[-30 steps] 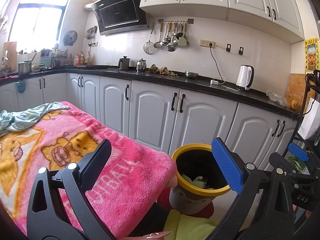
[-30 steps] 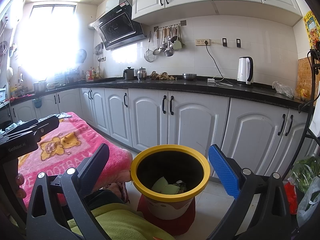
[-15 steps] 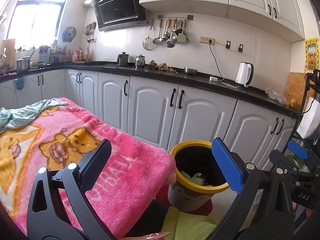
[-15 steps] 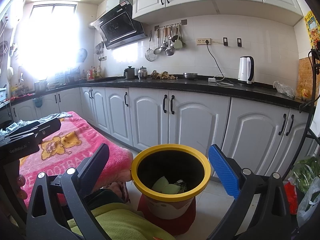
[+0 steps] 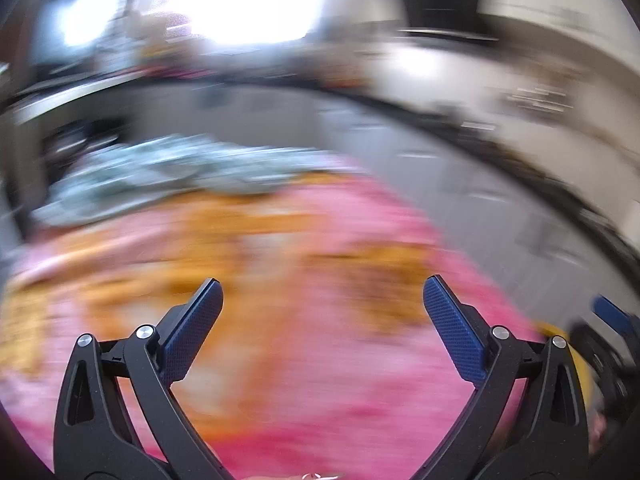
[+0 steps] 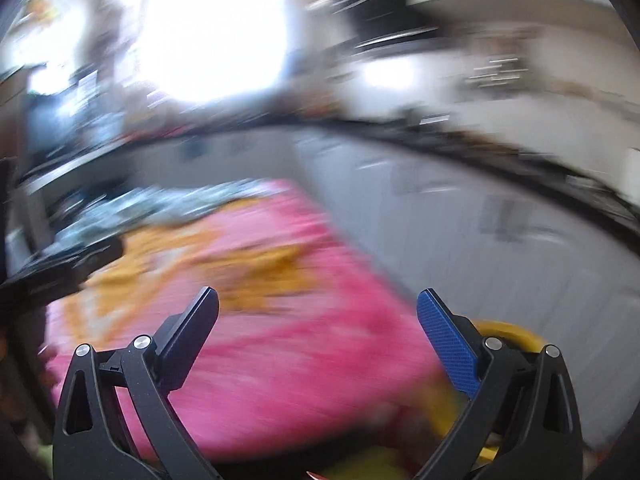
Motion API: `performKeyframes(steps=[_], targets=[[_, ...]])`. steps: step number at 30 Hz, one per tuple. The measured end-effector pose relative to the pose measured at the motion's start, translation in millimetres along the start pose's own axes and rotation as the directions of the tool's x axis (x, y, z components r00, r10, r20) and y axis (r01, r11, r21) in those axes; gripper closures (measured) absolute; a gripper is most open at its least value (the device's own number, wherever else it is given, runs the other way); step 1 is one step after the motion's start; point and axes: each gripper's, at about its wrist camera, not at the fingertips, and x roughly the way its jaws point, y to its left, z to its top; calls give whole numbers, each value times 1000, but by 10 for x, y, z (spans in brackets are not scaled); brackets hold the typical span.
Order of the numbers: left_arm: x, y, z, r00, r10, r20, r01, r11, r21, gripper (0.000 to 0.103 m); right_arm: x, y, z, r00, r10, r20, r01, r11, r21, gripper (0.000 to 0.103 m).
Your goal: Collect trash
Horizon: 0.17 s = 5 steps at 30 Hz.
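While heavily motion-blurred, both wrist views readable in broad shapes only.

Left tongs (image 5: 323, 294): fingers spread wide, nothing between them, blue pads (image 5: 454, 338) facing inward. Positioned in the lower centre of the frame, over a pink and orange blanket (image 5: 320, 380) covering the table. Crumpled pale green cloth (image 5: 168, 176) at the upper left of the blanket. Sliver of the yellow-rimmed trash bin (image 5: 578, 364) at the lower right edge, beside the right finger.

Right tongs (image 6: 318, 304): likewise spread wide, holding nothing. Same blanket (image 6: 280, 344) across the lower centre. Yellow-rimmed trash bin (image 6: 516, 330) at the lower right, partly behind the right finger, just beside the blanket's near corner. Contents of the bin not discernible. Dark body of the left tongs visible at the left edge, mid-height.

Background in both views: grey cabinet fronts (image 6: 460, 216) under a dark countertop (image 6: 480, 156), bright window (image 6: 208, 32) at upper left.
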Motion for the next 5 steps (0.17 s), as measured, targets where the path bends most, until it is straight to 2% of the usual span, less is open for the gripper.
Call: performKeyframes(steps=[1, 2, 3, 5], targets=[[148, 423, 66, 993, 112, -37, -113, 993, -39, 11, 297, 294, 99, 995, 88, -42, -90, 995, -34, 6], [283, 816, 99, 974, 216, -73, -221, 973, -67, 11, 587, 564, 175, 984, 155, -89, -159, 986, -45, 6], [422, 1197, 111, 942, 314, -117, -324, 942, -86, 11, 952, 887, 240, 965, 216, -151, -224, 974, -38, 6], [607, 1734, 84, 895, 402, -194, -428, 896, -116, 11, 1508, 1371, 289, 925, 272, -265, -286, 958, -12, 6]])
